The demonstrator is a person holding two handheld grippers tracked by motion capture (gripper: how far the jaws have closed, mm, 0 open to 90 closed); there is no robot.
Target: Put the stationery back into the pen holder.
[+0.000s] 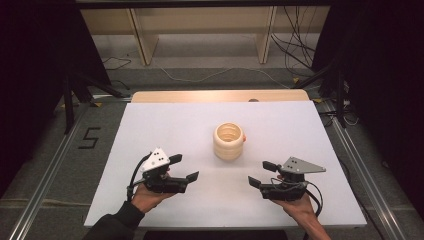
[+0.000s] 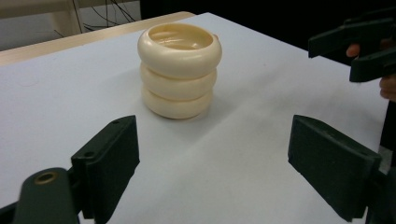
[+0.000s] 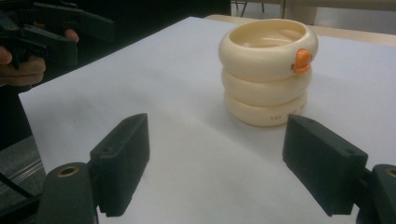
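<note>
A: Located cream ringed pot [image 1: 229,141] mid-table [image 1: 150,130], upright, orange tab [image 3: 302,60] toward 3 o'clock.

B: Noted left gripper [image 1: 184,167] at 8 o'clock of pot, right gripper [image 1: 259,173] at 4 o'clock. Both spread wide, clasping nothing, well apart from pot.

Cream ringed pot [image 1: 229,141] (upright) between both grippers
</note>
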